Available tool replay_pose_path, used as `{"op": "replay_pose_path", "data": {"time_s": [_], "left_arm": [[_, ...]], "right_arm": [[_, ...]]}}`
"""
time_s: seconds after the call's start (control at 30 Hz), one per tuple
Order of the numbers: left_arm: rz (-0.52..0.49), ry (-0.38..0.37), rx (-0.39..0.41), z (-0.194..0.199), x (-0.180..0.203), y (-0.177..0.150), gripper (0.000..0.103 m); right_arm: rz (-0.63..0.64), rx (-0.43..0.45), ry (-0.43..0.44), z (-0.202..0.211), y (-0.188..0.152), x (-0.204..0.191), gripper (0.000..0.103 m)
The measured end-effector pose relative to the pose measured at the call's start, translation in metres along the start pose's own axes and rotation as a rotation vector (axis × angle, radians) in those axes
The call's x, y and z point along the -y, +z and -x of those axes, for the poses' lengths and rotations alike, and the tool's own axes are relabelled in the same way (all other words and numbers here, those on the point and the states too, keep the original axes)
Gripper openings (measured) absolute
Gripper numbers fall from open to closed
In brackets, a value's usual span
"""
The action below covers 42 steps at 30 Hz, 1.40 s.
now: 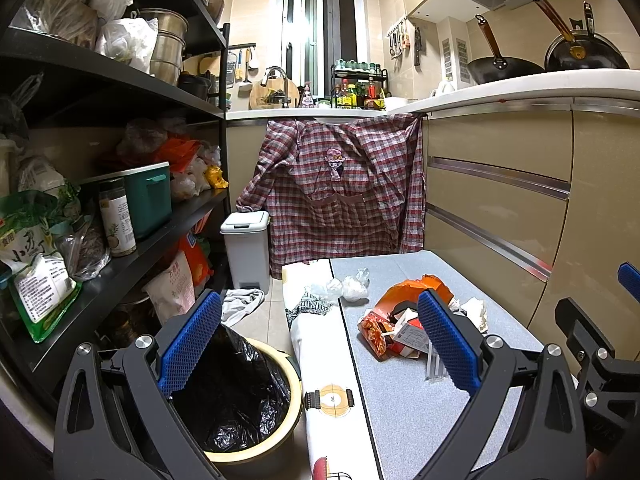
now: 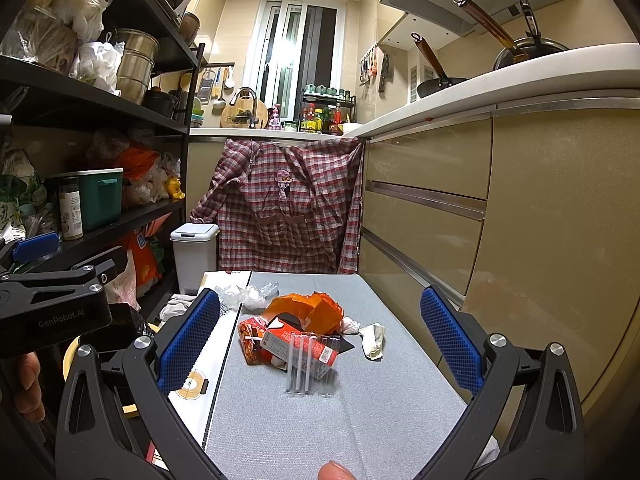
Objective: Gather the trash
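A pile of trash lies on the grey table (image 2: 380,412): an orange wrapper (image 2: 316,310), a red carton (image 2: 298,348), a red snack packet (image 2: 250,338), a clear plastic sleeve (image 2: 308,368), a crumpled tissue (image 2: 374,340) and clear plastic bags (image 2: 248,294). My right gripper (image 2: 320,340) is open and empty, just short of the pile. My left gripper (image 1: 320,344) is open and empty, between the table's left edge and a round bin lined with a black bag (image 1: 240,396). The pile (image 1: 404,328) also shows in the left wrist view.
A black shelf unit (image 1: 120,216) full of food packs lines the left. Beige drawers (image 2: 460,208) line the right. A small white pedal bin (image 1: 246,248) and a hanging plaid shirt (image 1: 340,188) stand beyond the table. A patterned cloth (image 1: 324,360) hangs off the table's left side.
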<state>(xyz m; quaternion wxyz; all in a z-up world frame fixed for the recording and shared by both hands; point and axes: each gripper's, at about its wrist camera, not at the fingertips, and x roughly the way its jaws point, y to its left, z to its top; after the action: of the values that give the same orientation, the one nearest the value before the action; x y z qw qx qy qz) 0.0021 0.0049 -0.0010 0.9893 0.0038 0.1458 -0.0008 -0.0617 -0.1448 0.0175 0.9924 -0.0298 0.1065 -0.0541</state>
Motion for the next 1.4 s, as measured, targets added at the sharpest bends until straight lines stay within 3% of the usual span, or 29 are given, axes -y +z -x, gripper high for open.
{"op": "replay_pose_path", "data": {"time_s": [1.17, 1.4], "left_arm": [[-0.002, 0.0, 0.0, 0.0, 0.0, 0.0, 0.095], [-0.005, 0.031, -0.002, -0.003, -0.001, 0.006, 0.095]], "right_arm": [[0.001, -0.001, -0.003, 0.001, 0.0, -0.001, 0.098], [-0.055, 0.001, -0.028, -0.006, -0.004, 0.018, 0.098]]}}
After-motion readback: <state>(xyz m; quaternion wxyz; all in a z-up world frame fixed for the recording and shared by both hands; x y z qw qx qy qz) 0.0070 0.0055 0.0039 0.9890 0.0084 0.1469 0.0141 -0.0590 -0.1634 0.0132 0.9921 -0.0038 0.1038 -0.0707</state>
